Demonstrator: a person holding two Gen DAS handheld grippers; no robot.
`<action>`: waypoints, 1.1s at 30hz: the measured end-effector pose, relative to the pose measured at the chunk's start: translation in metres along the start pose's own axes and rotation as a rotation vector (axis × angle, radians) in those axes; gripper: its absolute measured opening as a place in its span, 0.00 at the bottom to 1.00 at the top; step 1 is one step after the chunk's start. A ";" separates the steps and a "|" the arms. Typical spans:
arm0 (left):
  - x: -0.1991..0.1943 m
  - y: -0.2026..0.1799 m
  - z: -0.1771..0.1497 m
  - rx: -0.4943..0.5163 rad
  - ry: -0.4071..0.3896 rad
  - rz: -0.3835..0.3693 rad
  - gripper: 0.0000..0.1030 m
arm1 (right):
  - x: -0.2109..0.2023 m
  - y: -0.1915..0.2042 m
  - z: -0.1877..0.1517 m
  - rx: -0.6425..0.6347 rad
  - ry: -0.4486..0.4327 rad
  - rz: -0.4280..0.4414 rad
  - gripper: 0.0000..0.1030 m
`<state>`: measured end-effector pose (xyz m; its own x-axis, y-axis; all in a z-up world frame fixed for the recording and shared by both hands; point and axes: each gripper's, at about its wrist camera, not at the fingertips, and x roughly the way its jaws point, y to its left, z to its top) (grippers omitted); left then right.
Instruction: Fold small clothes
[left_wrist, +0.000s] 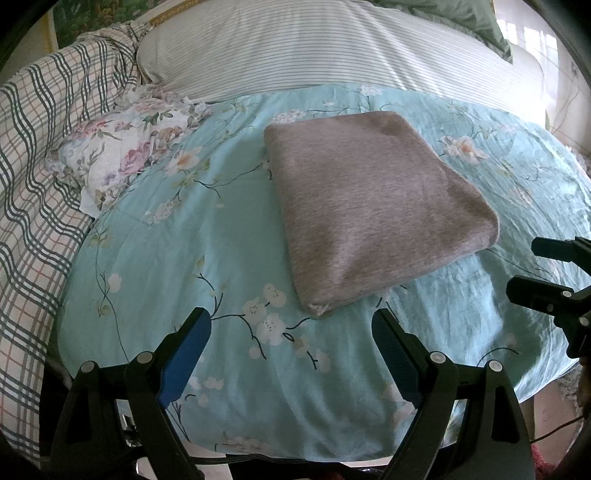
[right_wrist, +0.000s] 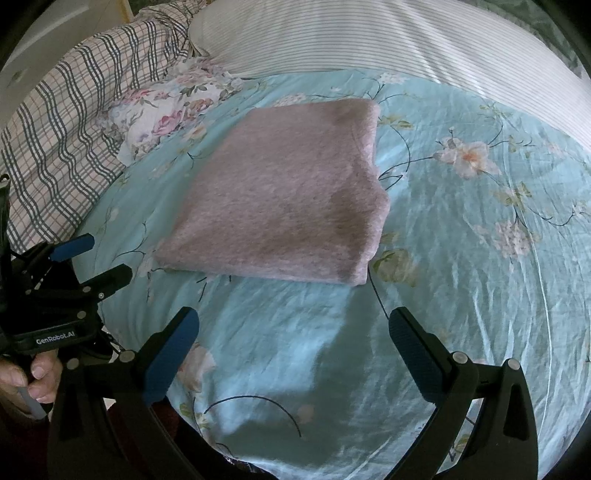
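Jaws wide apart on both sides, and nothing between either pair! On the far left lies the plaid quilt (left_wrist: 40, 177), then a floral cloth (left_wrist: 122, 155) bunched at its edge, touching nothing the tools are doing. The left gripper (left_wrist: 291, 325) hangs over the teal sheet (left_wrist: 207, 236), tilted down toward it, blue pads spread, just short of the near corner of the grey garment (left_wrist: 373, 206). In the right wrist view a hand (right_wrist: 35, 376) shows wrapped around that tool's handle.

Centre stage, the garment sits as a neat, thick rectangle flat on the sheet, edges squared and layers stacked. By the look of it the folding of this piece is done or very nearly so; I'd judge we are in the pause between release and the next pick.

Over to the right, the right gripper (right_wrist: 291, 325) mirrors its partner: angled down, fingers splayed, poised above bare sheet near the garment's front edge without touching it. Behind it all runs the striped pillow (right_wrist: 369, 40).

Next call? Either a final half-fold, which would need both grippers sliding under one edge together, or setting the bundle aside and reaching for that floral cloth.
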<state>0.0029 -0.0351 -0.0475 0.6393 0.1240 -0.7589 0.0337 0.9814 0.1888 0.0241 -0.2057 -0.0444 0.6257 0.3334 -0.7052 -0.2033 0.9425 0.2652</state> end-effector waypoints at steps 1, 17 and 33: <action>0.000 0.000 0.000 0.000 -0.001 0.000 0.87 | 0.000 0.000 0.000 -0.001 0.000 -0.001 1.00; -0.003 0.003 0.003 -0.001 -0.009 -0.004 0.87 | -0.004 0.001 0.003 -0.006 -0.005 -0.004 1.00; -0.001 0.005 0.006 -0.006 -0.009 -0.006 0.87 | -0.005 0.000 0.004 -0.009 -0.006 -0.009 0.99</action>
<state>0.0068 -0.0318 -0.0418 0.6459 0.1166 -0.7545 0.0332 0.9831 0.1803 0.0240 -0.2069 -0.0381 0.6320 0.3244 -0.7038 -0.2043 0.9458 0.2525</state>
